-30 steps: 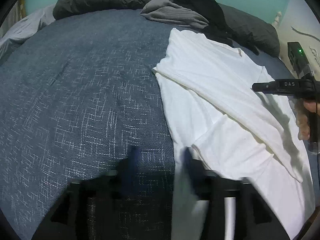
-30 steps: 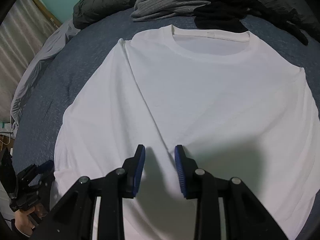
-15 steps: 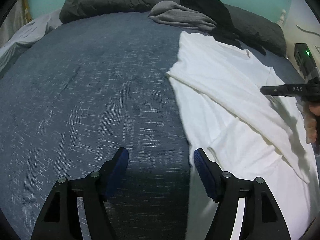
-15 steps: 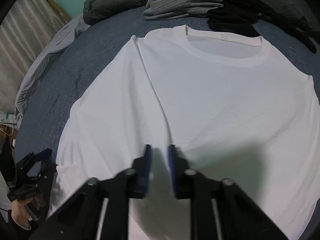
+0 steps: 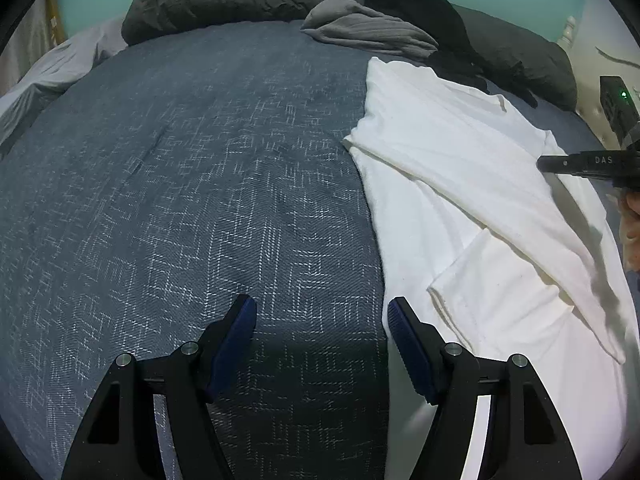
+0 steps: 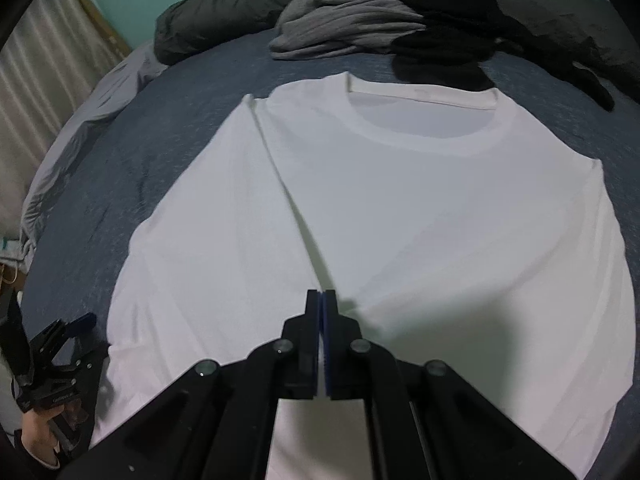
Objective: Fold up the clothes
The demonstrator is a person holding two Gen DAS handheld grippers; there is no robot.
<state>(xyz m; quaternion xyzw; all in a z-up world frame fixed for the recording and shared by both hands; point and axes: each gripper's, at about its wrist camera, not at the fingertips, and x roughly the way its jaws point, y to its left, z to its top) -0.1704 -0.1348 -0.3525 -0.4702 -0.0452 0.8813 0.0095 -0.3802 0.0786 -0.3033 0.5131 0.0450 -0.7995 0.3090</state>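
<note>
White T-shirt point(image 6: 420, 208) fills mid-frame on the bed point(image 5: 180, 200); right claw point(image 6: 320, 300), just closing, pinches its fold, left claw point(image 5: 320, 320) gapes empty beside it.

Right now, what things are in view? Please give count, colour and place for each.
T-shirt: one, white, flat on the bed, left side folded in.
Bedspread: one, dark blue, under the T-shirt.
Grey garment: one, crumpled beyond the collar.
Black garment: one, beside the grey one.
Duvet: one, dark grey, bunched at the far edge.
Left gripper: black, blue pads, open over the bedspread.
Right gripper: black, shut, over the fold edge.
</note>
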